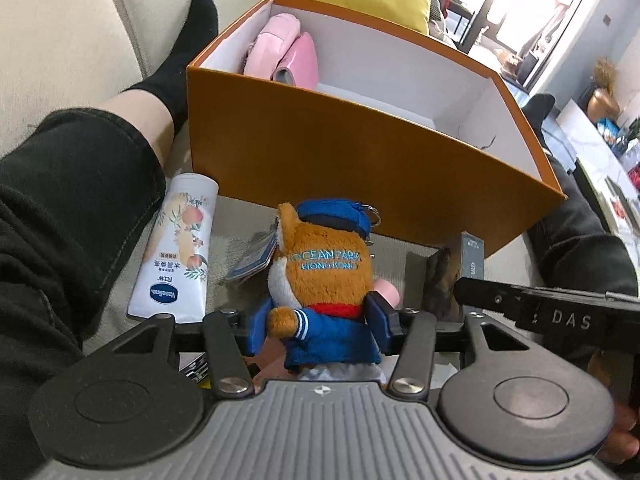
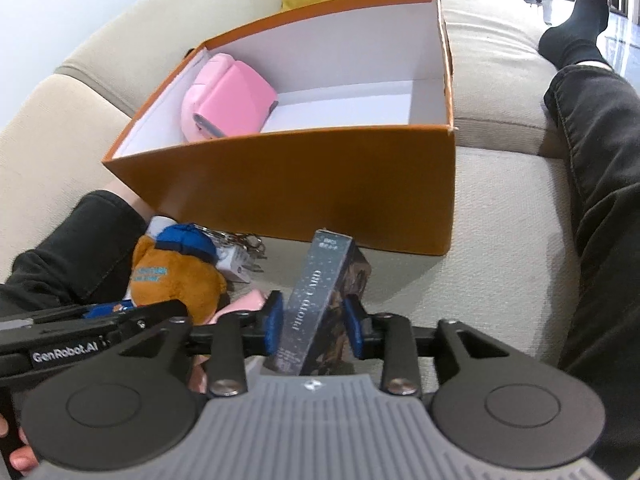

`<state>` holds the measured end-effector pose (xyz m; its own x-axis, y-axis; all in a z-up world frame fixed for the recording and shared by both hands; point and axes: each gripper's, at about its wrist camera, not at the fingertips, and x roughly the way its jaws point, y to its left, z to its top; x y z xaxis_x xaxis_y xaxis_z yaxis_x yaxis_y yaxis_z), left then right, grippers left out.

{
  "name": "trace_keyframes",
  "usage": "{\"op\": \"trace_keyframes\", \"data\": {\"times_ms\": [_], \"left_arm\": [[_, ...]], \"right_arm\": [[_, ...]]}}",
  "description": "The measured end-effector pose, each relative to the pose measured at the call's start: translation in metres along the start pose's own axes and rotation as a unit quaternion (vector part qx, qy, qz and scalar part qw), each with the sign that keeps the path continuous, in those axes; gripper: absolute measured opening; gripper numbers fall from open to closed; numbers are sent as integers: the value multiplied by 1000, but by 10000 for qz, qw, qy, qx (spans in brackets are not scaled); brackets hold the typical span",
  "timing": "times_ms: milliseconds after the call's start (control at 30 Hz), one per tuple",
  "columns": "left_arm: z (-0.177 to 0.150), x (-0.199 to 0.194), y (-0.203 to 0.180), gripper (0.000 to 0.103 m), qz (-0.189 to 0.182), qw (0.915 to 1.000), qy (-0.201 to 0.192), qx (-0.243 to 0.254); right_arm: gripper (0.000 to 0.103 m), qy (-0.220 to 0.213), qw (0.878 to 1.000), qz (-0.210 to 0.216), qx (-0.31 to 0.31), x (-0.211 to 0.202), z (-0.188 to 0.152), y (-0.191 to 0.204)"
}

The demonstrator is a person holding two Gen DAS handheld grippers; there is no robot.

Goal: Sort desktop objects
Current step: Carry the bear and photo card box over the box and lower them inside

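I've got the pink case (image 2: 228,100) boxed, left gripper (image 1: 320,328) clamping the plush (image 1: 320,276), right gripper (image 2: 314,328) pinching the card box (image 2: 316,300), orange box (image 2: 280,184) at 12 o'clock, lotion tube (image 1: 176,248) left.

Two wrist fisheyes, angled steeply down, close over the sofa, both sharing the orange box (image 1: 360,152) ahead

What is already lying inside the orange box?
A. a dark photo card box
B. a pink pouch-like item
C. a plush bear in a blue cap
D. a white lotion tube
B: the pink item lies in the left end of the orange box, while the lotion tube, the plush bear and the photo card box are all outside, in front of it.
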<state>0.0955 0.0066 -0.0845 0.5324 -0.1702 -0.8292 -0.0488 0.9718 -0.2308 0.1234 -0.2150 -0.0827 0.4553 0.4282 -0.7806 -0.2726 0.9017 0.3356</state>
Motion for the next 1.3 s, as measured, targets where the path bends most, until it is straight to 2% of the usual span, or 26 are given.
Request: {"op": "trace_keyframes", "data": {"times_ms": [133,367,500,633,767,1133,1300], "left_arm": [[-1,1,4,57,-84,9999,-19,-135],[-3,-1,1,55,-46,9999,-105,-93],[-4,-1,-2,54,1,9999,-128,-31],[-4,-2,0,53,-14,9999,-155,-22],[-4,-5,0,51,7,9998,-221,-9],[-1,-45,0,48,-48,9975,-704,107],[10,-75,-4,48,-230,9941,-1037,242]], "right_arm": [[36,16,9998,-106,-139,4,3,7],[37,133,9989,-288,-347,11,9,18],[38,366,9937,-809,-680,21,8,28],[34,352,9954,-721,-517,21,6,22],[25,348,9964,-650,-422,14,6,18],[24,-28,9973,-233,-695,-36,11,24],[24,-265,9959,100,-854,-64,24,34]]}}
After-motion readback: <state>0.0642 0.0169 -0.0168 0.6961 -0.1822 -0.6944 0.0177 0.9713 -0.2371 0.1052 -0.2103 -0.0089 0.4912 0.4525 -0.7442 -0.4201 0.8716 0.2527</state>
